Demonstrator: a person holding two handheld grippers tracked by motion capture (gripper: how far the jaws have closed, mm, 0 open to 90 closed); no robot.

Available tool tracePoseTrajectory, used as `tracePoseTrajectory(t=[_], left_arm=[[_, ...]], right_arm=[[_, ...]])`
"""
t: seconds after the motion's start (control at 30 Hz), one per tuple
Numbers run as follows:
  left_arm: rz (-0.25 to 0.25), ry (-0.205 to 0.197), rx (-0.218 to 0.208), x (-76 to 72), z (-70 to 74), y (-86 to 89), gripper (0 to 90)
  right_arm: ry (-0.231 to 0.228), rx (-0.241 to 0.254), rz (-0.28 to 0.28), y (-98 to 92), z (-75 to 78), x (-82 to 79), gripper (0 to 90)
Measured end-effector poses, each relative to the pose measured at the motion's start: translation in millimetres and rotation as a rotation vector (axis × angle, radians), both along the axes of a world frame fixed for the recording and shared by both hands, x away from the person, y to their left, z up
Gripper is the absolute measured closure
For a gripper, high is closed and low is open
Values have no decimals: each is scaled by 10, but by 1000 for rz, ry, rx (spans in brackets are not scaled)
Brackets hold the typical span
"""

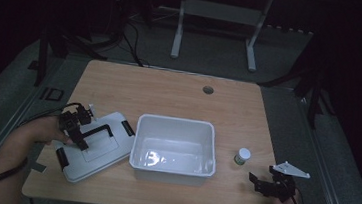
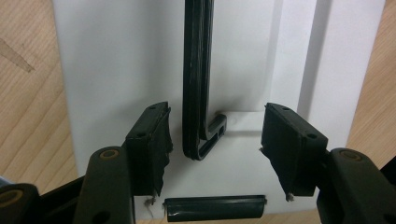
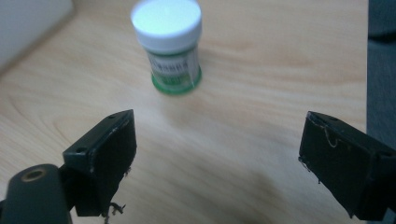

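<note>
My left gripper (image 2: 215, 140) over white lid (image 1: 95, 146), jaws apart, black handle (image 2: 198, 93) between pads, untouched. My right gripper (image 3: 217, 158) spread wide, small jar (image 3: 170, 44) just ahead, clear of jaws.

Two grippers are counted: the left gripper (image 1: 77, 124) and the right gripper (image 1: 267, 183), each with two black jaws, so four jaws are seen in all. One white lid (image 1: 95, 146) is counted on the table (image 1: 169, 93), and on it one black handle (image 2: 198, 93) and two black end clips (image 2: 215, 207) are made out. One white open bin (image 1: 174, 144) is counted. One small bottle (image 3: 172, 44) with a white cap and green label is counted. One round hole (image 1: 208, 90) is seen in the table top
</note>
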State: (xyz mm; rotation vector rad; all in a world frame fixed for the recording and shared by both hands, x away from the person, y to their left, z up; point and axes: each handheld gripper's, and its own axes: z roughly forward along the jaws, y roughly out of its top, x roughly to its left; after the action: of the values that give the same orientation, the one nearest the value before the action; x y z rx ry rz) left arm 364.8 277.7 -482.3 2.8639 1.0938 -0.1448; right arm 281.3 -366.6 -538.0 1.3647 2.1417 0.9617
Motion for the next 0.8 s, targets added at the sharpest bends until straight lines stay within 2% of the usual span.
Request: tracePoseTrajectory(t=[0.03, 0.07, 0.1, 0.13, 0.17, 0.2, 0.23, 0.27, 0.3, 0.33, 0.37, 0.4, 0.43, 0.47, 0.5, 0.57, 0.6, 0.63, 0.67, 0.7, 0.73, 0.8], left_arm=[[-12, -6, 13, -7, -6, 4, 418], [-12, -6, 13, -7, -6, 4, 419], [-12, -1, 19, -12, -18, 13, 419], [-12, -1, 19, -12, -18, 13, 419], [-9, 4, 24, -15, -26, 19, 419], [-9, 4, 24, -15, -26, 19, 419], [-10, 5, 23, -19, -27, 24, 419], [-10, 5, 23, -19, -27, 24, 419], [-11, 0, 26, -25, -25, 27, 419], [-11, 0, 26, -25, -25, 27, 419], [-19, -3, 30, -31, -25, 25, 419], [-20, -1, 32, -35, -26, 24, 419], [-22, -1, 38, -42, -26, 27, 419], [-22, -1, 38, -42, -26, 27, 419], [-18, 6, 36, -47, -29, 34, 418], [-18, 9, 37, -50, -33, 35, 418], [-17, 13, 37, -51, -34, 36, 418], [-18, 12, 43, -53, -34, 33, 412], [-18, 12, 43, -53, -34, 33, 411], [-21, 12, 43, -55, -31, 26, 411], [-21, 12, 43, -55, -31, 26, 411], [-23, 15, 42, -56, -29, 21, 411]], right_arm=[[62, -16, 1, -7, 24, 42, 108], [62, -16, 1, -7, 24, 42, 108], [130, -33, -1, -15, 61, 88, 108], [130, -33, -1, -15, 61, 88, 108], [191, -65, 1, -17, 107, 129, 108], [191, -65, 1, -17, 107, 129, 108], [229, -89, 4, -14, 160, 154, 108], [229, -89, 4, -14, 160, 154, 108], [286, -100, -2, -20, 199, 187, 108], [286, -100, -2, -20, 199, 187, 108], [306, -107, 0, -20, 210, 199, 108], [339, -114, 14, -19, 226, 216, 107], [393, -135, 34, -18, 239, 253, 108], [393, -135, 34, -18, 239, 253, 108], [436, -181, 59, 3, 238, 278, 108], [448, -191, 70, 11, 237, 286, 108], [476, -195, 88, 22, 237, 301, 108], [512, -243, 99, 48, 237, 320, 148], [512, -243, 99, 48, 237, 320, 148], [553, -282, 119, 74, 236, 334, 146], [553, -282, 119, 74, 236, 334, 146], [556, -325, 128, 99, 244, 348, 123]])
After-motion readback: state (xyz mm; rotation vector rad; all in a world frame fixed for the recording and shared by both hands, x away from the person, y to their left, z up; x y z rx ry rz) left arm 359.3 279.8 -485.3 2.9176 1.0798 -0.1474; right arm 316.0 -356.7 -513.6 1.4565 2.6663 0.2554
